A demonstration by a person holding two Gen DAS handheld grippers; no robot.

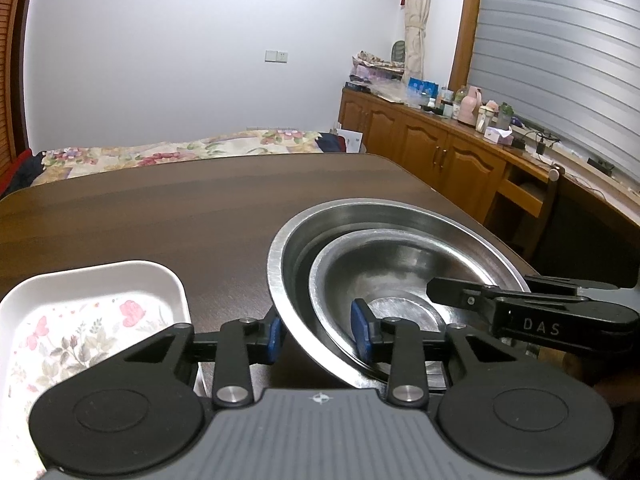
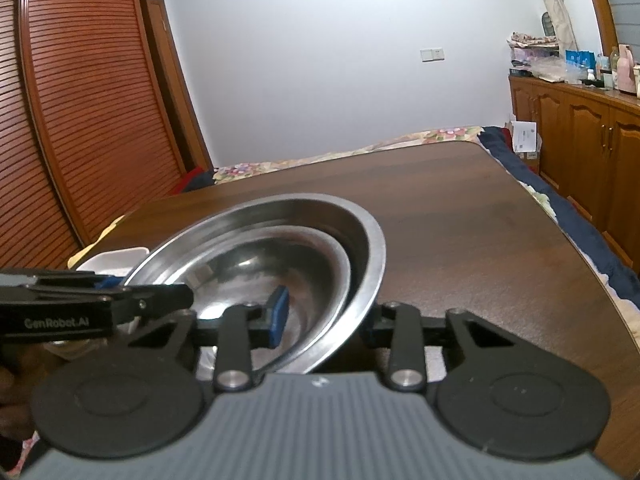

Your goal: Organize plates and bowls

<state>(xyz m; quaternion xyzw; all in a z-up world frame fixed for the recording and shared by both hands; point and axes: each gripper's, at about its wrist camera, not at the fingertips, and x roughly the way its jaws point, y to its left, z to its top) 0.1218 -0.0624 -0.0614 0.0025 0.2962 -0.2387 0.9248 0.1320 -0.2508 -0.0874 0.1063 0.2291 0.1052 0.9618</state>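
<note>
On the dark wooden table [image 1: 160, 216], just ahead of both tools:
Bowls: a small steel bowl [image 1: 404, 280] nested inside a large steel bowl [image 1: 304, 236]; round, so no long axis; mouths face up, and the pair looks tipped, though the fisheye lens makes that uncertain.
Left gripper [image 1: 319, 336]: blue pads [image 1: 362, 332] straddle the near-left walls, one outside the large bowl, one inside the small; whether they press I cannot tell.
Right gripper [image 2: 326, 320]: straddles the near-right walls likewise, inner pad inside the small bowl, outer pad hidden; grip unclear.
Writing: "DAS" on the right tool's side; "GenRobot.AI" on the left tool's side.
Tray: white floral tray [image 1: 92, 320] left of the left gripper, apart from the bowls.
</note>
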